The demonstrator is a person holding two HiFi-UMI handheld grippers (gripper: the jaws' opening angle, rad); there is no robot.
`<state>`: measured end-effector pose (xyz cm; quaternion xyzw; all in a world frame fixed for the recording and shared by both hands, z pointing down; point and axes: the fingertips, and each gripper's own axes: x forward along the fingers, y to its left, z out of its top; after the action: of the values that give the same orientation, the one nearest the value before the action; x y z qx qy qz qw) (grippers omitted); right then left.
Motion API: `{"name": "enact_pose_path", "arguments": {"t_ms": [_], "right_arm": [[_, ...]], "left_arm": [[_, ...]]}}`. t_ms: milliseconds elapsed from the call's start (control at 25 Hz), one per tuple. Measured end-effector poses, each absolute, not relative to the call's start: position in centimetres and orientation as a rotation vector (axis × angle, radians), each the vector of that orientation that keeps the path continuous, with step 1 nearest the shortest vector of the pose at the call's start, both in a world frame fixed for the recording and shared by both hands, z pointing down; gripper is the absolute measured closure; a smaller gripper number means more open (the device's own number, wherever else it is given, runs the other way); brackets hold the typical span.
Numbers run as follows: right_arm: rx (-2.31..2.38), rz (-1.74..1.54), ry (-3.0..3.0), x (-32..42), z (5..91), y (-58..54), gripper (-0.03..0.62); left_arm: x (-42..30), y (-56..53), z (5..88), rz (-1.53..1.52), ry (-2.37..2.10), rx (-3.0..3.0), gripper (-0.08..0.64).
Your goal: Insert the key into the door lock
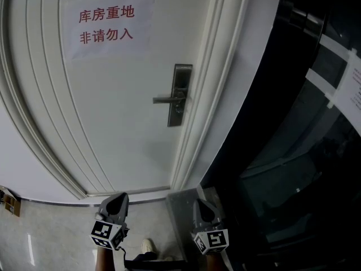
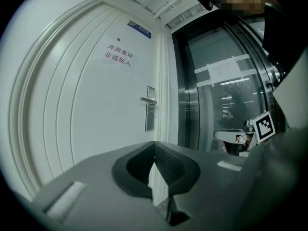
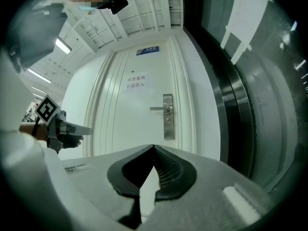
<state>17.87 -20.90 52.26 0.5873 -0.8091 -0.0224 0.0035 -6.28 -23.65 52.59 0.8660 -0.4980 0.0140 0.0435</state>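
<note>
A steel lock plate [image 1: 179, 95] with a lever handle [image 1: 166, 100] sits on the right side of a white door [image 1: 113, 123]. The lock plate also shows in the left gripper view [image 2: 150, 109] and in the right gripper view [image 3: 168, 117]. Low in the head view, my left gripper [image 1: 120, 196] and right gripper [image 1: 202, 202] are side by side, pointing level at the door and well short of it. The left gripper [image 2: 154, 143] has its tips together. The right gripper [image 3: 154, 147] is shut too. No key shows between either pair of jaws.
A paper notice with red characters [image 1: 107, 26] is taped high on the door, and a small blue sign [image 2: 139, 29] hangs above it. A dark glass wall [image 1: 293, 151] with white paper strips runs along the right. Light floor tiles [image 1: 51, 236] lie below.
</note>
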Motion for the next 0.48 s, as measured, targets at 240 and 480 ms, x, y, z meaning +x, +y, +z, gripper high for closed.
{"name": "enact_pose_path", "arguments": {"t_ms": [240,480], "right_arm": [[1.845,-0.085,-2.537,18.17,51.99,-20.66,0.592],[1.841,-0.084,-2.537,18.27,52.13,-20.63,0.592]], "left_arm": [[-5.84,-23.53,52.39,0.041,-1.513,2.657,0.557],[-5.29,-23.49,52.38,0.048,-1.503,2.666,0.557]]}}
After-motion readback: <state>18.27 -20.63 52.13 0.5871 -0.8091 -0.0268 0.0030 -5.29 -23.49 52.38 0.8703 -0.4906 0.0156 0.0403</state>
